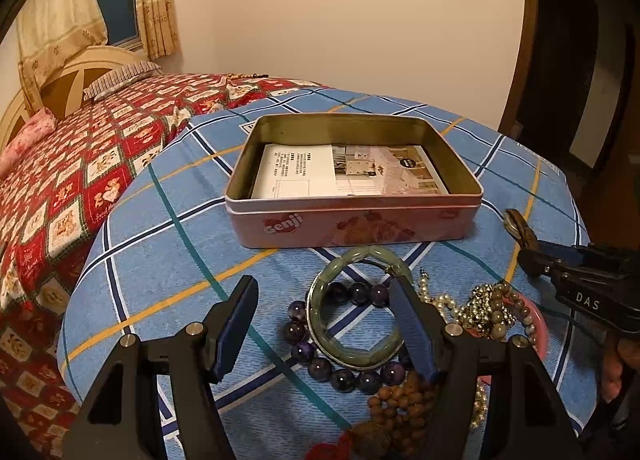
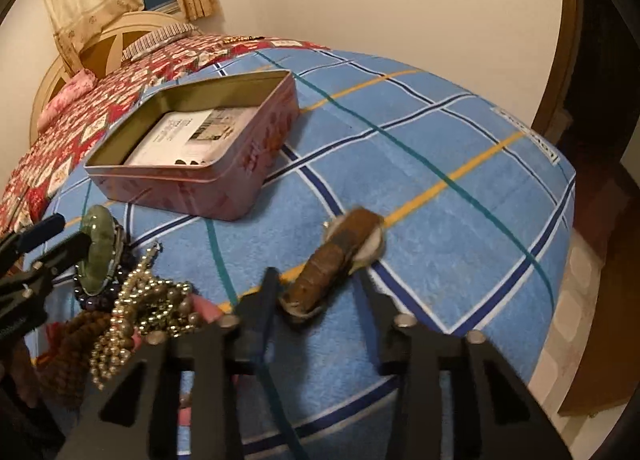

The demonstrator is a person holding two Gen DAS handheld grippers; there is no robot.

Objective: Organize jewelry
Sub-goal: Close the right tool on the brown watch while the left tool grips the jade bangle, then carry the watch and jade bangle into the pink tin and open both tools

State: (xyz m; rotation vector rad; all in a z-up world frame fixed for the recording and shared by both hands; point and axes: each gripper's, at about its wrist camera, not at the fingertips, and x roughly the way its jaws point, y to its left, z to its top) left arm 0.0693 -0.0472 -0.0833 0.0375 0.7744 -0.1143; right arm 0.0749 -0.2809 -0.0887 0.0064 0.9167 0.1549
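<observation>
A heap of jewelry lies on the blue checked cloth [image 1: 180,260]. In it are a green jade bangle [image 1: 376,252], a purple bead bracelet [image 1: 298,310], pearls [image 1: 440,300], gold beads [image 1: 484,296] and brown wooden beads [image 1: 400,400]. My left gripper [image 1: 324,288] stands open over the bangle, its right finger inside the ring. An open pink tin [image 1: 352,220] sits behind the heap with a printed card in it. My right gripper [image 2: 320,284] is shut on a brown-strap watch [image 2: 352,228] to the right of the heap, also seen from the left wrist [image 1: 520,226].
A pink bangle [image 1: 540,324] lies under the gold beads. The cloth-covered surface drops off at its right edge [image 2: 560,220]. A bed with a red patterned cover [image 1: 80,180] lies to the left, and a wooden door frame [image 1: 528,40] stands to the right.
</observation>
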